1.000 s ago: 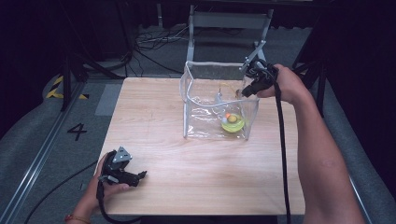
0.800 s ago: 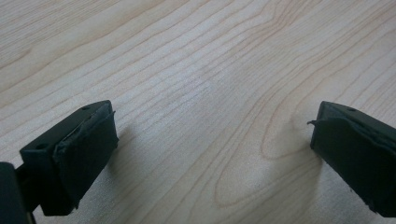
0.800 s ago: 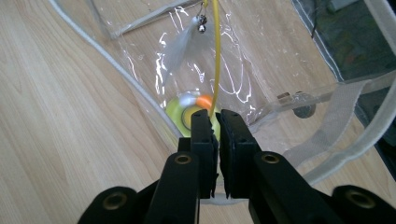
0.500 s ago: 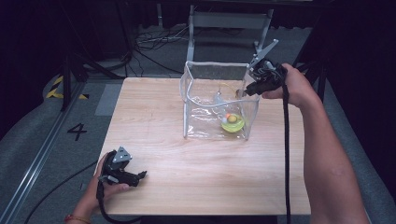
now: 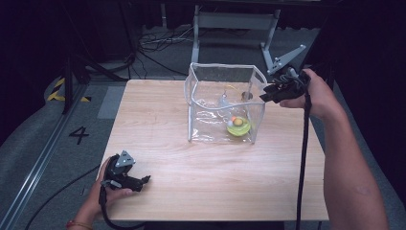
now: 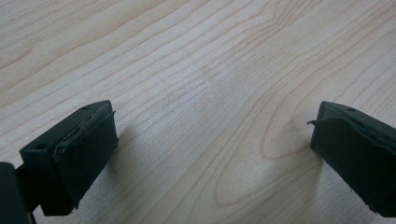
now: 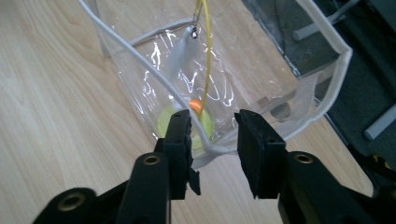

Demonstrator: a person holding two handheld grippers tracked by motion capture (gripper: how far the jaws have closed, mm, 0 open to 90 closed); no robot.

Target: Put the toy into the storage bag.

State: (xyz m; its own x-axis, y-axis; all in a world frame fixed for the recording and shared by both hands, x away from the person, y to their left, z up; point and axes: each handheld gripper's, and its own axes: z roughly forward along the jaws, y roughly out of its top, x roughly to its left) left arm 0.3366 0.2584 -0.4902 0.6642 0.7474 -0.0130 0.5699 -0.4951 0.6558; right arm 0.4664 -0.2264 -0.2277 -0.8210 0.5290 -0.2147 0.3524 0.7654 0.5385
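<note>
Over at the far right, the right gripper (image 5: 266, 94) hovers by the clear bag's (image 5: 224, 103) near corner, jaws partly spread with the white rim (image 7: 210, 150) between them but not pinched. Inside sits a yellow-green dish (image 5: 239, 127) holding an orange ball (image 5: 237, 120). Well apart, the left gripper (image 5: 145, 180) rests spread on the wooden table (image 5: 201, 177).

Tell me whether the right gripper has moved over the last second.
Yes. The right gripper has drawn back from above the clear bag to just outside its right rim, toward the table's right edge.
</note>
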